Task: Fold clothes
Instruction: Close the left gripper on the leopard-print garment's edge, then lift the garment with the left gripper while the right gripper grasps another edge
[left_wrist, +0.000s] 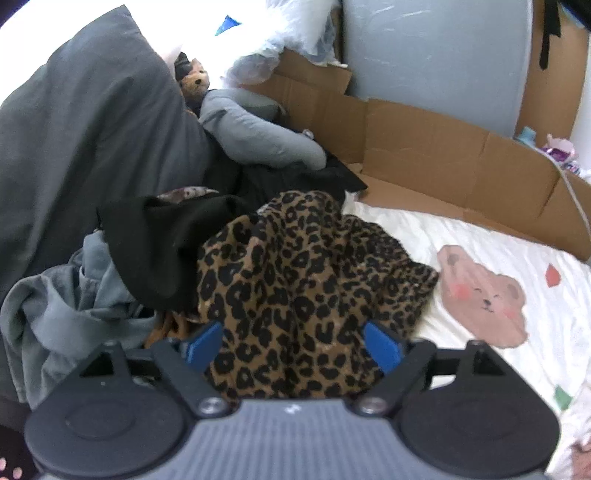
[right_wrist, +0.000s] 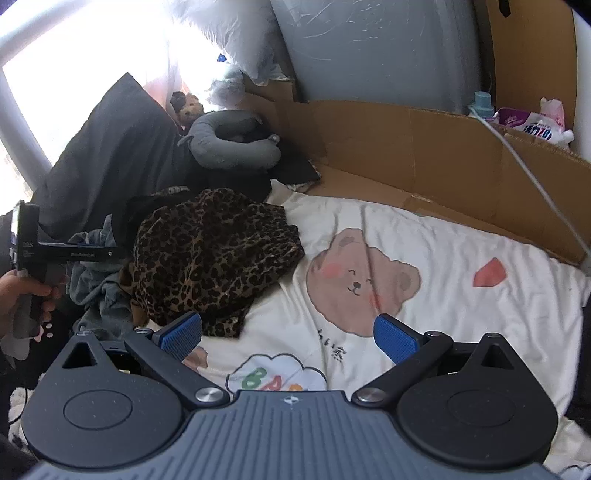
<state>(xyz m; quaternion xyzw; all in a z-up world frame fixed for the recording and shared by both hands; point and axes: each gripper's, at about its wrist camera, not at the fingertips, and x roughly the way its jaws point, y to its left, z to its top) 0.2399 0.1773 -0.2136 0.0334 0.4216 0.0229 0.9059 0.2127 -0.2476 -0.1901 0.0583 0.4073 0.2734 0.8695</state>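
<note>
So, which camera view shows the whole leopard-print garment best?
The right wrist view: the leopard-print garment lies there complete, crumpled on the bear-print sheet. The left wrist view shows its pattern closer, but the left gripper hides its near edge.

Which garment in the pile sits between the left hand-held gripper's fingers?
The leopard-print garment; the black garment and grey garment lie off to its left.

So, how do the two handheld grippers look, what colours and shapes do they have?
Both look alike. The left gripper and the right gripper each have a ribbed grey body, two round black housings, black link arms with silver screws, and blue textured finger pads. Seen from the side in the right wrist view, the left gripper is a black bar with small white lettering.
</note>
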